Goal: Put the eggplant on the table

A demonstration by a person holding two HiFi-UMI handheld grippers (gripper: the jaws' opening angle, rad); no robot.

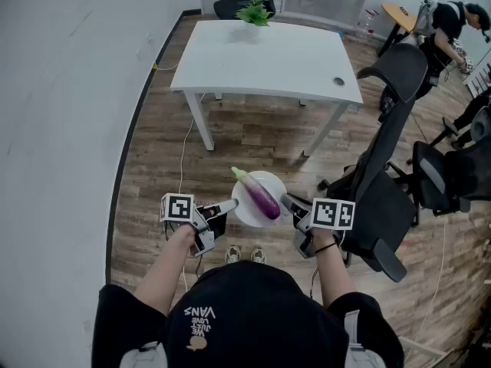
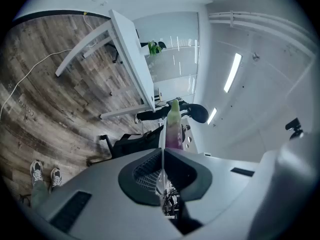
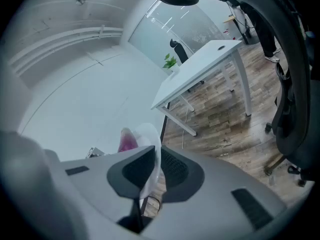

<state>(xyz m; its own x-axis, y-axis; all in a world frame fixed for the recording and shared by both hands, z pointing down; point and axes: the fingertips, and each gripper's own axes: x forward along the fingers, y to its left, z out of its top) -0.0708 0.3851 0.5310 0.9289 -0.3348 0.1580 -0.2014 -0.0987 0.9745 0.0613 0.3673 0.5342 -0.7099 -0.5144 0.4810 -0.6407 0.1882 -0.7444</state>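
Head view, eggplant: the purple eggplant [image 1: 261, 197] lies slantwise across a white plate [image 1: 244, 214]. Its green stem end juts past the plate's far-left rim.
Head view, carriers: the left gripper [image 1: 230, 205] pinches the plate's left rim and the right gripper [image 1: 288, 202] pinches its right rim. The plate hangs above the wood floor.
Head view, goal: the white desk [image 1: 268, 60] stands ahead, well apart from the plate. It has a potted plant [image 1: 254, 11] at its far edge and a cable grommet [image 1: 338, 81] near its front right corner. A black office chair [image 1: 391, 152] stands to the right.
Left gripper view, claw: the left gripper [image 2: 162, 156] has its jaws drawn narrow onto the plate [image 2: 161, 139], which shows edge-on. The eggplant [image 2: 173, 126] rises just beyond it.
Right gripper view, claw: the right gripper [image 3: 155, 157] is clamped on the plate [image 3: 146, 134] rim. The eggplant [image 3: 127, 141] peeks over the plate, with the desk [image 3: 205, 66] beyond.
Handling: the eggplant looks light and firm, with glossy, slippery skin. It lies loose and rounded, so it would likely roll if the plate tips.
Where to hold: across the thick purple middle rather than the tapering stem end. While it rides on the plate, hold both rims level.
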